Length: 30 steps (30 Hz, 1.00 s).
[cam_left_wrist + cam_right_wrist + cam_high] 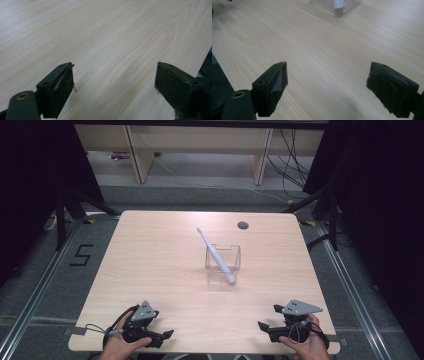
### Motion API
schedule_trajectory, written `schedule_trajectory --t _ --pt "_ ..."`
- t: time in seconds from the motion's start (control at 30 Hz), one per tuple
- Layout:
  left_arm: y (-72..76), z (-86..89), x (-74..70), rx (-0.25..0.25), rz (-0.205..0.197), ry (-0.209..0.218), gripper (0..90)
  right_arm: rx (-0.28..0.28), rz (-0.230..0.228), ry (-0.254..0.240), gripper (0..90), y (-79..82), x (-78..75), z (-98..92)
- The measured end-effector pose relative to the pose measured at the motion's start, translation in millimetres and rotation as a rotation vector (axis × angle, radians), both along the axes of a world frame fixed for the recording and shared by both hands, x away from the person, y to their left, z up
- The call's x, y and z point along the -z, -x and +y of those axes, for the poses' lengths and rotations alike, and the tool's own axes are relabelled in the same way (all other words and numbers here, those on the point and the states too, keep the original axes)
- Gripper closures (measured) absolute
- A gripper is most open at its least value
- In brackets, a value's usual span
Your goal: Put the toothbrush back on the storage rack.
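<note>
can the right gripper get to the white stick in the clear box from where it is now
Probably yes. The right gripper is open at the table's near edge, and only bare table lies between it and the stick, which leans out of the box.

One readable mark: a black digit "5" [80, 255], laid out in straight tape-like strokes on the grey carpeted floor [45, 285], left of the pale wooden table [160, 270], about level with its middle. No other legible text, label or brand.

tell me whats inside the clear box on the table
A white stick lies slanted across the clear box, one end sticking out beyond its far rim. Whether anything else sits inside cannot be told through the walls.
</note>
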<state>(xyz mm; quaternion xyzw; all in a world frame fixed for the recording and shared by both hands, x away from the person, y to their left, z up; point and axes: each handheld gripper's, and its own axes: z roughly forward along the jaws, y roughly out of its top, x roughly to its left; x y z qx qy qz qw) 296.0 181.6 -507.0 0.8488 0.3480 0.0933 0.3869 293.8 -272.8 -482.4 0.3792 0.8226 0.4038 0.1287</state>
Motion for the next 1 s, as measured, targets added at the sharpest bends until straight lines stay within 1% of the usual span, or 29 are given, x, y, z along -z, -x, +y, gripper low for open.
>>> schedule_trajectory --t 0.03,0.07,0.1,0.13,0.17,0.2,0.23,0.27,0.3,0.33,0.37,0.4,0.43,0.73,0.77,0.8,0.83,0.87,0.9,0.93,0.97,1.0 --pt "0.2 -0.2 0.2 -0.004 0.000 0.004 14.9 0.011 0.009 0.009 16.8 2.1 -0.2 0.1" --pt "0.8 -0.9 0.7 -0.007 0.002 0.022 14.9 -0.008 -0.006 0.025 16.8 0.8 0.6 -1.4" --pt "0.8 -0.8 0.7 -0.009 0.002 0.022 14.9 0.001 -0.010 0.026 16.8 1.9 0.9 -1.9" --pt "0.9 -1.0 0.5 -0.011 0.003 0.023 14.9 -0.005 0.000 0.018 16.8 1.9 1.9 -2.2" --pt "1.0 -1.1 0.5 -0.011 0.002 0.025 14.9 -0.034 0.019 0.006 16.7 0.8 2.6 -3.5" --pt "1.0 -1.2 0.5 -0.009 0.003 0.023 14.9 -0.019 0.027 0.008 16.7 2.2 2.9 -3.3" --pt "0.1 -0.2 0.5 0.001 -0.004 0.005 14.9 -0.024 0.017 0.022 16.7 2.4 3.1 -4.1" --pt "0.2 -0.5 0.7 -0.006 -0.005 0.007 14.9 -0.011 0.009 0.023 16.8 2.9 4.4 -3.7" --pt "0.2 -0.3 0.8 -0.003 -0.004 0.011 14.9 -0.009 0.014 0.034 16.8 3.5 3.9 -4.1" --pt "0.9 -0.9 0.7 -0.012 0.000 0.025 14.9 -0.006 0.013 0.041 16.7 3.9 3.9 -4.4" --pt "0.0 0.3 0.6 -0.008 -0.002 0.006 14.9 -0.009 0.008 0.043 16.7 3.5 4.1 -4.6" --pt "0.0 0.6 0.5 0.001 0.004 0.005 14.9 -0.008 0.008 0.044 16.7 3.4 4.3 -4.6" --pt "0.3 -0.1 0.9 -0.006 0.006 0.012 14.9 -0.008 0.008 0.044 16.7 3.4 4.4 -4.5" --pt "0.3 -0.1 0.7 -0.002 0.004 0.010 14.9 -0.010 0.002 0.043 16.7 3.4 4.1 -4.1" --pt "0.6 -1.0 1.0 -0.009 0.003 0.022 14.9 -0.025 0.008 0.033 16.7 2.5 5.1 -3.8" --pt "0.6 -0.9 1.0 -0.009 0.003 0.021 14.9 -0.037 0.022 0.034 16.7 2.5 4.7 -3.9" --pt "0.1 0.1 0.8 -0.002 0.005 0.010 14.9 -0.037 0.015 0.034 16.7 2.6 4.9 -3.6" --pt "-0.1 0.5 0.9 -0.006 0.009 0.011 14.9 -0.014 -0.005 0.055 16.8 3.7 4.4 -3.3" --pt "-1.3 1.5 1.4 -0.015 0.009 0.006 14.9 -0.016 -0.018 0.062 16.8 3.3 4.5 -3.4" --pt "-1.9 2.4 1.4 -0.014 0.013 0.007 14.9 -0.014 -0.017 0.066 16.8 3.9 4.1 -3.3" --pt "-1.6 1.7 1.9 -0.030 0.013 0.023 14.9 -0.015 -0.008 0.057 16.8 4.1 4.1 -3.1" --pt "-1.4 2.2 1.3 -0.028 0.010 0.020 14.9 -0.012 -0.006 0.054 16.8 4.4 3.8 -3.4"
